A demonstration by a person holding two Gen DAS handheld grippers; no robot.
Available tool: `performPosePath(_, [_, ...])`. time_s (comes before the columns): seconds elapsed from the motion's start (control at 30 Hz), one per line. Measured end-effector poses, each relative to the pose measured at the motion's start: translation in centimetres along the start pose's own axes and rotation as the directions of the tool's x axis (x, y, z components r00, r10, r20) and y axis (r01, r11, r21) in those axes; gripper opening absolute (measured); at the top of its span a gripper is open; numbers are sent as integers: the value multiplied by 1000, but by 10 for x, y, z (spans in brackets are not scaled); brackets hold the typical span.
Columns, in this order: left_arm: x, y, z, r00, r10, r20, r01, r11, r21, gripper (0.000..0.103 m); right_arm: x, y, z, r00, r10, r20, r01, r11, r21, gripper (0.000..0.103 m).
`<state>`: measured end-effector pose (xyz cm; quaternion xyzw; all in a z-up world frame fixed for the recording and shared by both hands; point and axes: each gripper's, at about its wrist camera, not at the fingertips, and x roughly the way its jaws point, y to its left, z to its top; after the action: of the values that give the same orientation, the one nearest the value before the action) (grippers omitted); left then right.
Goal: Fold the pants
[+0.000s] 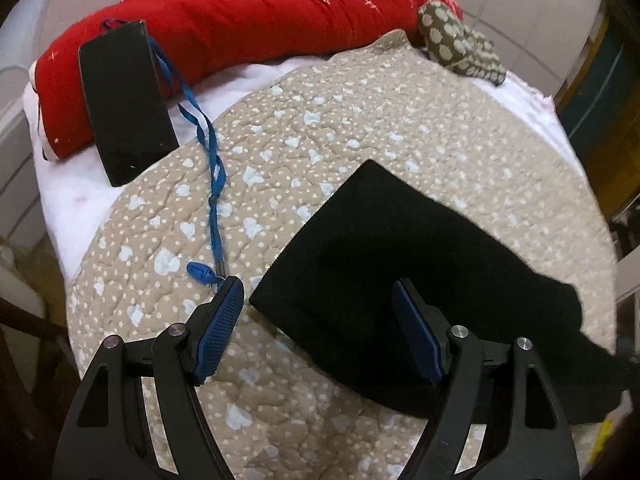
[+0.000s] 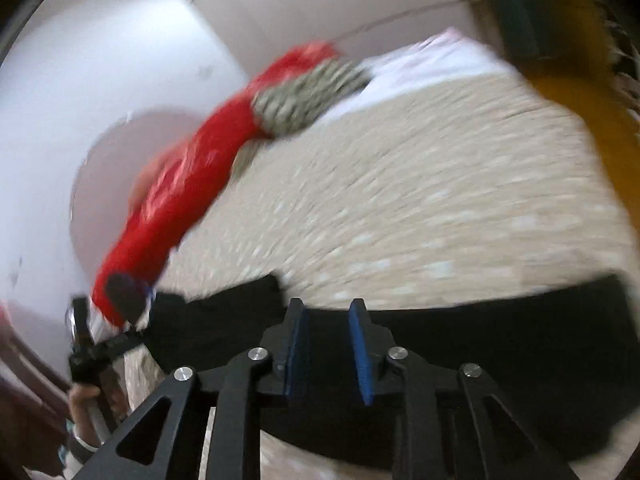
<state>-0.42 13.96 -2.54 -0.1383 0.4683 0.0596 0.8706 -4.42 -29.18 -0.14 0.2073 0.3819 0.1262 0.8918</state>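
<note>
The black pants (image 1: pixel 368 264) lie flat on a beige quilted bedspread (image 1: pixel 360 120), one square end pointing up and left. My left gripper (image 1: pixel 320 300) is open, hovering over that end, its right finger above the cloth and its left finger off the edge. In the blurred right wrist view the pants (image 2: pixel 480 344) stretch across the lower frame. My right gripper (image 2: pixel 328 312) hovers over them with its blue pads a narrow gap apart and nothing between them. The left gripper (image 2: pixel 88 344) shows at the far left of that view.
A black phone (image 1: pixel 124 100) with a blue lanyard (image 1: pixel 208 152) lies at the left of the bed. A red quilted pillow (image 1: pixel 240 12) and a patterned olive cloth (image 1: pixel 456 40) sit at the far edge. The bed's white sheet (image 1: pixel 80 200) borders the spread.
</note>
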Motion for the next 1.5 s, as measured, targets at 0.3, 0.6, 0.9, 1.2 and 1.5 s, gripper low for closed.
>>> performPosePath(0.3, [-3, 30, 14, 1000, -30, -8, 30, 998, -57, 77, 98, 162, -5, 955, 225, -194, -283, 885, -369, 22])
performPosePath(0.6, [2, 51, 21, 1000, -12, -8, 11, 993, -115, 77, 149, 236, -69, 913, 240, -331, -394, 731, -557, 22])
performPosePath(0.9, [-7, 62, 30, 1000, -6, 23, 9, 992, -125, 77, 188, 244, -78, 935, 146, -322, -321, 735, -598, 6])
performPosePath(1.2, [-28, 49, 35, 996, -8, 94, 18, 994, -105, 77, 192, 257, -81, 876, 274, -397, -446, 774, -450, 6])
performPosePath(1.5, [-18, 1, 20, 996, -45, 77, 45, 999, 2, 77, 102, 163, -23, 970, 185, -160, -233, 899, -370, 8])
